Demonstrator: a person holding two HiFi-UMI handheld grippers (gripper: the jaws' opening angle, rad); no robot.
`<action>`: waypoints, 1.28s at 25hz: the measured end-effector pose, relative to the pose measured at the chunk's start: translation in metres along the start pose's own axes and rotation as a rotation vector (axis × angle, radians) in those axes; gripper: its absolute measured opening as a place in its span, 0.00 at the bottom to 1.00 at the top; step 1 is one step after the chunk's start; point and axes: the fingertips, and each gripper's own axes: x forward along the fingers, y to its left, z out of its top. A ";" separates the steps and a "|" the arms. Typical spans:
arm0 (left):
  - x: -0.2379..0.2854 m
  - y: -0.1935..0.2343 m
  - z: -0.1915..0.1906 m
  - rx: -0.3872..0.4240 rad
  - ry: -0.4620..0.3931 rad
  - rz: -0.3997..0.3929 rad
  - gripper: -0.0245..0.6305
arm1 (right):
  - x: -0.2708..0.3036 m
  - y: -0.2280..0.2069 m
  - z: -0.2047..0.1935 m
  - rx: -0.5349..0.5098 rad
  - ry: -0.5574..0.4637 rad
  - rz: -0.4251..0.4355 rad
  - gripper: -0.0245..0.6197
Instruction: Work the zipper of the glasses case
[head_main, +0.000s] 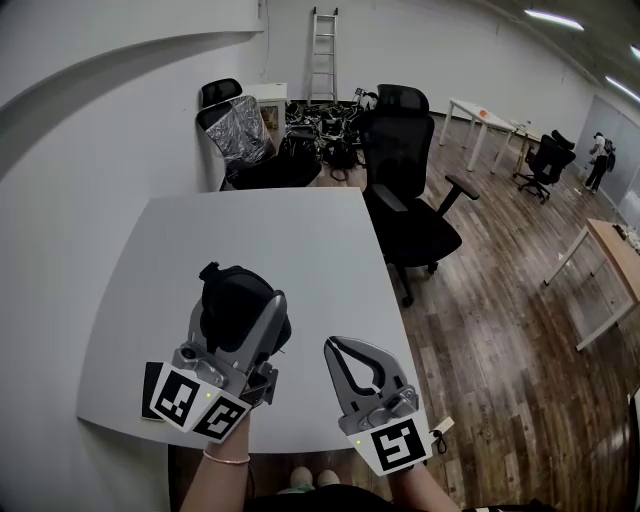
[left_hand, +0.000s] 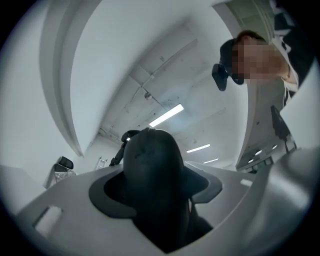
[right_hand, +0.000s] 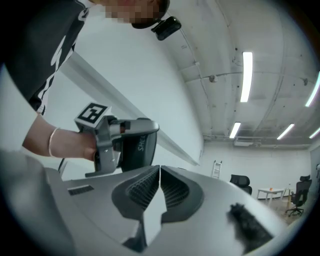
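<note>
Left tool (head_main: 245, 318), lower left of head view: jaws well apart and clamped on the black case (head_main: 228, 295). The case stands up between them, rounded end out, held over the near part of the white surface (head_main: 300, 240).

Right tool (head_main: 342, 352), lower centre, just right of the case: jaws together, ribbed pads (right_hand: 145, 187) meeting, nothing between them. Not touching the case.

Black glasses case (head_main: 236, 300), white table (head_main: 250, 240), brown wood-plank floor (head_main: 500, 330)
</note>
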 end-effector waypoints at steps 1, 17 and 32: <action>-0.005 -0.002 -0.008 0.032 0.009 0.020 0.47 | -0.001 -0.004 0.001 0.009 -0.007 -0.024 0.05; -0.046 -0.017 -0.089 0.220 0.211 0.146 0.47 | 0.012 -0.002 0.004 0.053 0.004 -0.115 0.05; -0.047 -0.019 -0.084 0.229 0.216 0.149 0.47 | 0.016 0.003 0.007 0.050 0.027 -0.124 0.05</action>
